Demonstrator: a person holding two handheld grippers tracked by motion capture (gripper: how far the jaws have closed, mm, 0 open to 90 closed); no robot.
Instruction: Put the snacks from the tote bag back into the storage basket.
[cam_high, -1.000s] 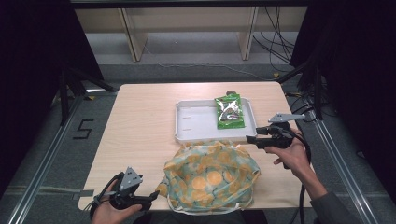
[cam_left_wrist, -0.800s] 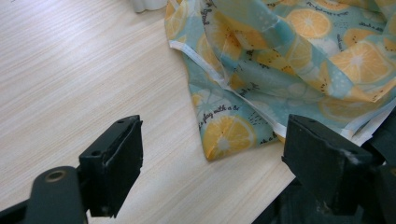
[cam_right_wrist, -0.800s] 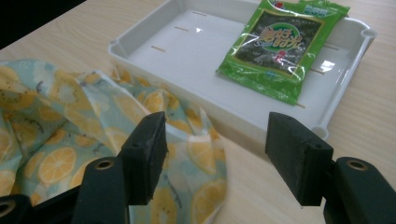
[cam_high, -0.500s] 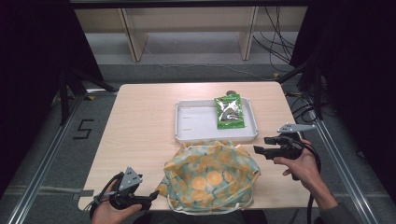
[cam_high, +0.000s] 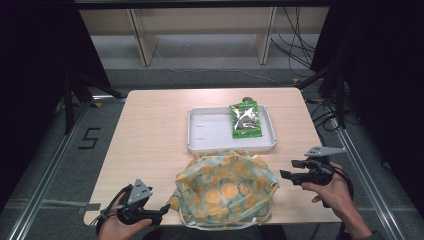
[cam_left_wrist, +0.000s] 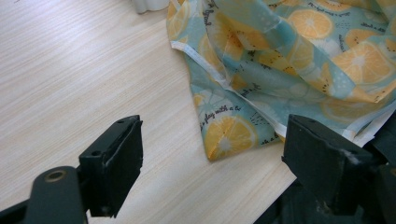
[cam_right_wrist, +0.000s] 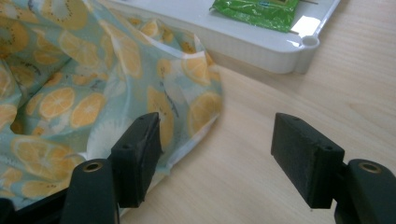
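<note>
Orange-print cloth at desk front edge. Left gripper apart, empty, by cloth corner. Right gripper apart, just been opening, nothing between, beside cloth.

A lab: curtained, rail-framed table with loose cables.

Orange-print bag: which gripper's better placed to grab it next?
Left, probably. The left gripper sits open right at the orange-print bag, a corner between its jaws in its own view. The right gripper is open too, but off the bag's edge.
</note>
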